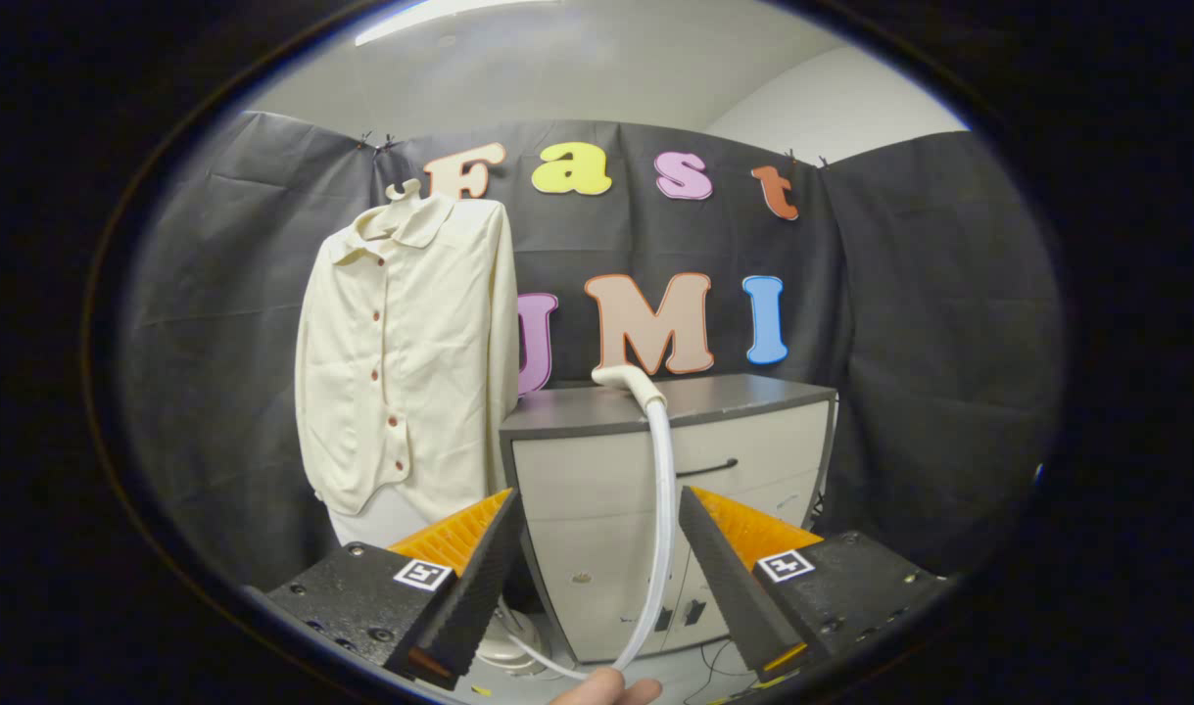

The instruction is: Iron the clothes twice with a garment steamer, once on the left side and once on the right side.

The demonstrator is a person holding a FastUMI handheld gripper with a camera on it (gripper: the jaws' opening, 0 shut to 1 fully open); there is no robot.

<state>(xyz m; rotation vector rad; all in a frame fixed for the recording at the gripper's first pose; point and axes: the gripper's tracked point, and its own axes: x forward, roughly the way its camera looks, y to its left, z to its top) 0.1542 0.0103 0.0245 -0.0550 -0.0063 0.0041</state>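
- Ahead of me black cloth (910,294) hangs in folds as the back and side walls of the booth.
- Above it I see a pale ceiling (597,69) with a long strip light (440,15) glowing.
- A low cabinet (606,519) stands before the cloth, pale-fronted, with a grey top (734,397) and a dark drawer handle (706,468).
- The floor (694,676) beneath it is pale.

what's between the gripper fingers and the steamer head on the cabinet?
Gripper view: the open gripper frames the white hose, which runs up past the cabinet front to the steamer head on top. Nothing else lies between.
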